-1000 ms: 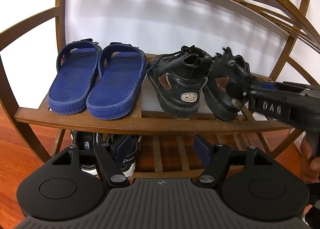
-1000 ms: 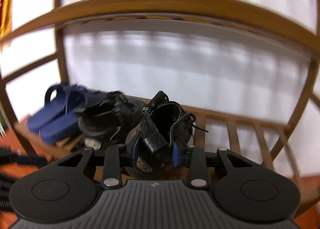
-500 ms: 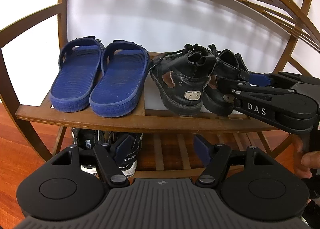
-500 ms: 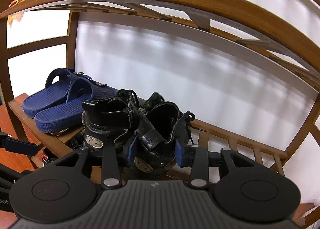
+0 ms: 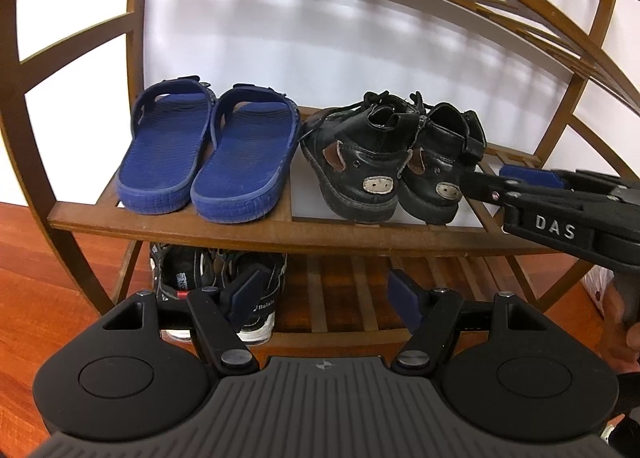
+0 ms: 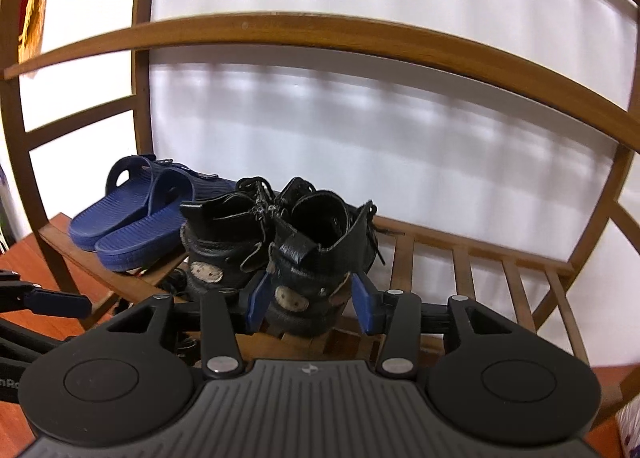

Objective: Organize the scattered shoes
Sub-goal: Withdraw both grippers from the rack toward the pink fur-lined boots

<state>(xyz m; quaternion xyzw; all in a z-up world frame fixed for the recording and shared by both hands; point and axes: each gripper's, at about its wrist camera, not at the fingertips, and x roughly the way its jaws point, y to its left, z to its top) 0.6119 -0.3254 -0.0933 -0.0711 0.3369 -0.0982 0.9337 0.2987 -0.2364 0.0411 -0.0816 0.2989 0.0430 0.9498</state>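
On the middle shelf (image 5: 280, 230) of a wooden rack stand a pair of blue slippers (image 5: 208, 162) and, to their right, two black ankle boots side by side, heels toward me. My right gripper (image 6: 310, 306) stands open. Its blue pads flank the heel of the right boot (image 6: 320, 254) with a gap showing on the right side. The left wrist view shows the right gripper (image 5: 520, 178) just right of that boot (image 5: 440, 174). The left boot (image 5: 356, 170) stands free. My left gripper (image 5: 326, 294) hangs open and empty before the lower shelf.
Black-and-white sneakers (image 5: 180, 278) sit on the lower shelf at the left. Bare slats (image 6: 460, 266) lie to the right of the boots. A curved wooden rail (image 6: 320, 30) arches over the shelf. Red-brown floor surrounds the rack. A hand (image 5: 628, 334) holds the right gripper.
The right boot went from tilted in the right gripper to standing upright beside the left boot. The right jaws then widened off it and drew back a little. The left gripper stayed put.
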